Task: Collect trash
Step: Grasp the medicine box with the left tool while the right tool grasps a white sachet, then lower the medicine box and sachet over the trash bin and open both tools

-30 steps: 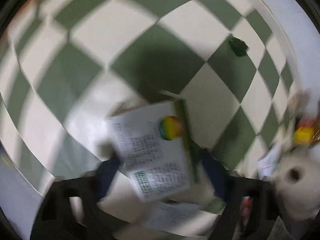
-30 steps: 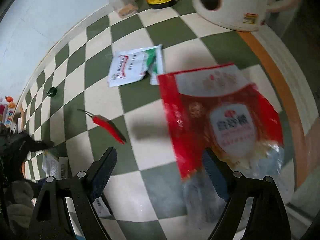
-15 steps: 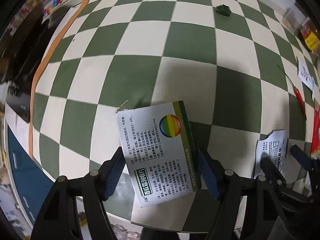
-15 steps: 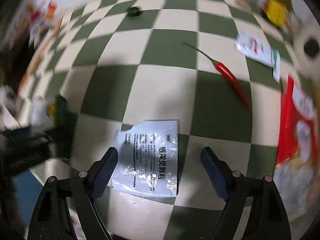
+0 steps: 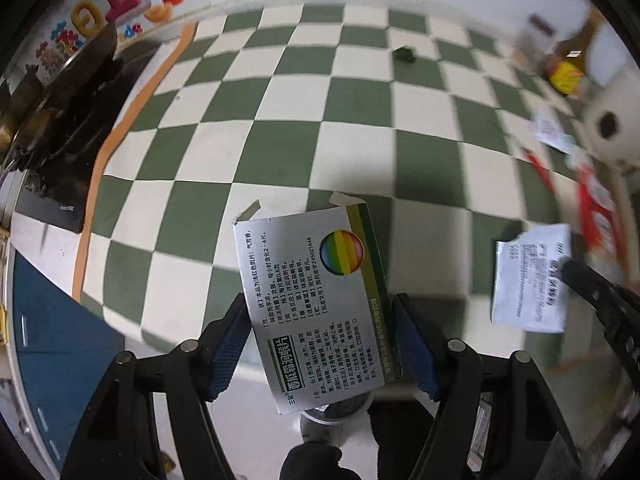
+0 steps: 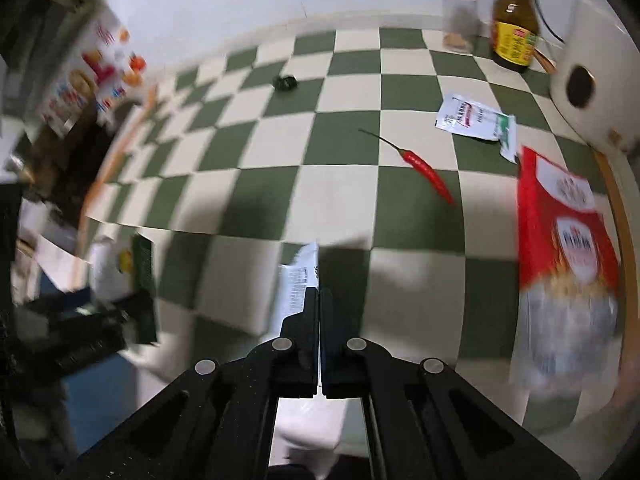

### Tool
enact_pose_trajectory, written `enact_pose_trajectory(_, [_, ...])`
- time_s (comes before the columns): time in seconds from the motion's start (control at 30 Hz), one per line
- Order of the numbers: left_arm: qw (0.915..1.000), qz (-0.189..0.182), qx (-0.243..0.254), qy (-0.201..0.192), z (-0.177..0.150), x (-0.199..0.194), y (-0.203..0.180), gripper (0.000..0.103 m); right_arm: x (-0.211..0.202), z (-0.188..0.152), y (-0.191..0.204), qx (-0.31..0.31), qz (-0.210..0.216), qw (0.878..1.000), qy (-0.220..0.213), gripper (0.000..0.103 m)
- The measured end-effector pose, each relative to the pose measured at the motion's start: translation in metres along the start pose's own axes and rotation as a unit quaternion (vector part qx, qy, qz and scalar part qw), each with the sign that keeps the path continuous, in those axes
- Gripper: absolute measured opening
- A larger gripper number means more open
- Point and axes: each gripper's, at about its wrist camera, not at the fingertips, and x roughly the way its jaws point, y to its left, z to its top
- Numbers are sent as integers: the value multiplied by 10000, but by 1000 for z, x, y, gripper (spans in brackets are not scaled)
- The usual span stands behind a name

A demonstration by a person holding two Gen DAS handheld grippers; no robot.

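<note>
My left gripper [image 5: 320, 344] is shut on a flattened silver medicine box [image 5: 316, 304] with a rainbow circle and a green edge, held above the green-and-white checkered tablecloth [image 5: 288, 144]. My right gripper [image 6: 319, 304] is shut on a white printed sachet [image 6: 298, 284], held edge-on above the cloth. That sachet also shows in the left wrist view [image 5: 528, 280], at the right. The box and left gripper appear blurred at the left of the right wrist view [image 6: 132, 272].
On the cloth lie a red chili [image 6: 426, 170], a white-and-green sachet [image 6: 476, 120], a red snack bag [image 6: 568, 248] and a small dark green object [image 6: 285, 82]. A brown sauce bottle [image 6: 514, 28], a jar [image 6: 460, 16] and a white appliance [image 6: 592, 80] stand at the back right.
My right gripper closed on the white sachet and lifted it off the cloth. My left gripper kept hold of the box and rose, tilting toward the back wall.
</note>
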Motion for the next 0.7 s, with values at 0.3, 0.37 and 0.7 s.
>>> enact_pose_trajectory(0.3, [9962,-572,609,-232,-84,-45,30,68,-69,-122,33,729,220,9967,-269,0])
enact_pose_trajectory(0.37, [9959,-556,700,-110,-108,-32,42,68,-68,-156,40,830,107,9963,-196,0])
enact_pose_trajectory(0.7, [9837,-490,686,1586,-209,158,70,68,82,-311,19,1480,-438,9796,1287,0])
